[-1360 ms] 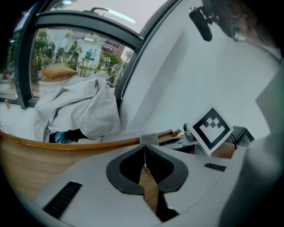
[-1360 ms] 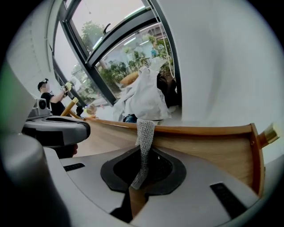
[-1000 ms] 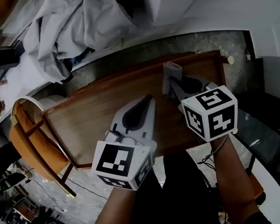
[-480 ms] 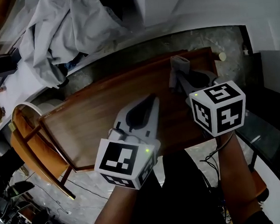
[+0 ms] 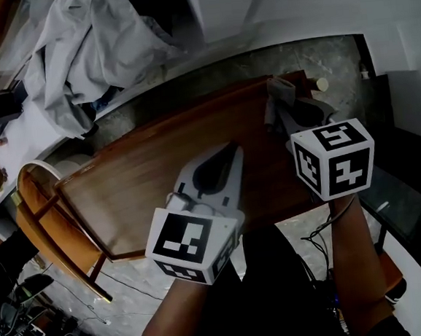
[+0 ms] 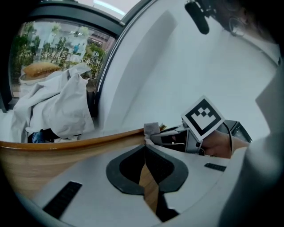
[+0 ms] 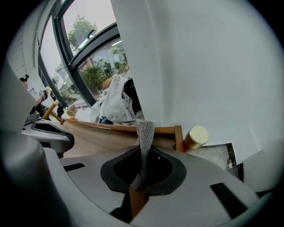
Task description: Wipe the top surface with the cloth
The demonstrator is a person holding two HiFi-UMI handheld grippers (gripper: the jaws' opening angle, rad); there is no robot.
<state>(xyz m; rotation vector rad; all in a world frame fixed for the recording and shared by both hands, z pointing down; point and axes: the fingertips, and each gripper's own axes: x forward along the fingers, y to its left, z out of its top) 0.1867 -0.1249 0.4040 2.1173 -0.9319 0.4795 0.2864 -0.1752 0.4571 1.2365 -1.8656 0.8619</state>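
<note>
The brown wooden table top [image 5: 138, 173] fills the middle of the head view. A small grey cloth [image 5: 280, 87] lies at the top's far right corner, and my right gripper [image 5: 278, 100] is shut on it. In the right gripper view the cloth [image 7: 144, 133] stands up as a knitted strip pinched between the jaws of the right gripper [image 7: 143, 150], just before the table's raised rim [image 7: 159, 130]. My left gripper [image 5: 231, 149] hovers over the middle of the top, shut with nothing in it. In the left gripper view the left gripper [image 6: 145, 145] points at the cloth [image 6: 151, 128].
A wooden chair [image 5: 45, 215] stands at the table's left end. A heap of white fabric [image 5: 90, 42] lies beyond the far edge. A cream round knob [image 7: 196, 135] sticks out past the right corner, with a white wall [image 7: 199, 66] behind. Dark cabinet [image 5: 408, 212] at right.
My right gripper has slid the cloth away from me and to the right, up to the far right corner. The left gripper has stayed over the middle of the top.
</note>
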